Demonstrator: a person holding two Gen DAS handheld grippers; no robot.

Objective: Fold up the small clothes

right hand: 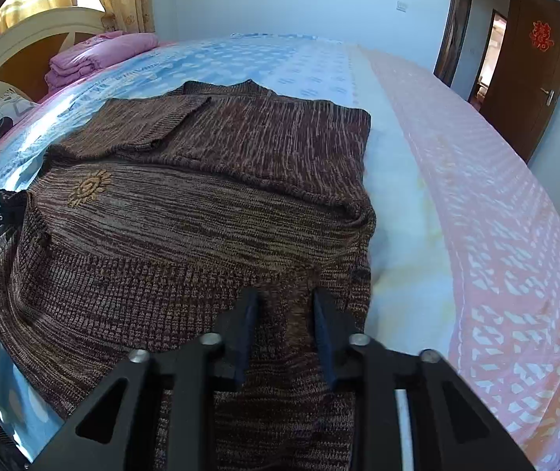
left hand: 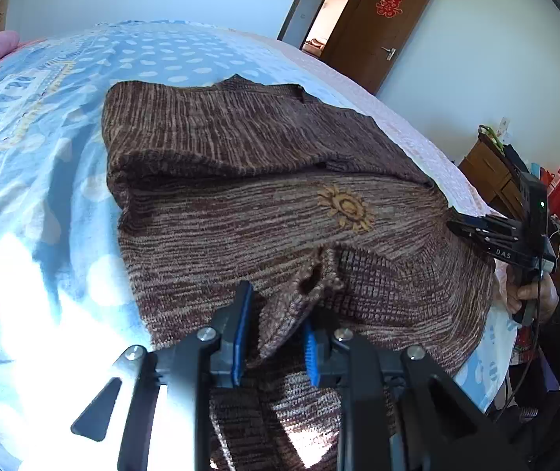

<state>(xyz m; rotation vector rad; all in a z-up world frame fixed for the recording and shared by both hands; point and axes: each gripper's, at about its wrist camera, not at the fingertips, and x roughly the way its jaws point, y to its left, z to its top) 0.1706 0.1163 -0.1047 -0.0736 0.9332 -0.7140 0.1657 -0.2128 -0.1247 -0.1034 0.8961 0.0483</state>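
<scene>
A brown marled knit sweater [left hand: 264,204] lies spread on the bed [left hand: 44,204], close to its near edge, with the hem hanging toward the person and the neckline toward the far side. One sleeve is already folded across the chest, and a yellow sun emblem [left hand: 345,208] shows on the front.

The left tool [left hand: 276,337] is clamped on a bunched ridge of the lower knit, near a small hole in the fabric; cloth fills the space between its blue pads. The right tool [right hand: 285,329] has hem fabric between its fingers too, at the hem corner nearer the bed's pink border [right hand: 495,235], and looks closed on it, though the contact itself is hard to confirm.

The knit looks thick, soft and fairly heavy for its size. It should drape and sag between the two holds rather than keep a line, and the loose weave may stretch or snag. Pinching the ribbed hem at both corners, well apart, seems the firmest purchase for carrying the lower half up over the chest.
</scene>
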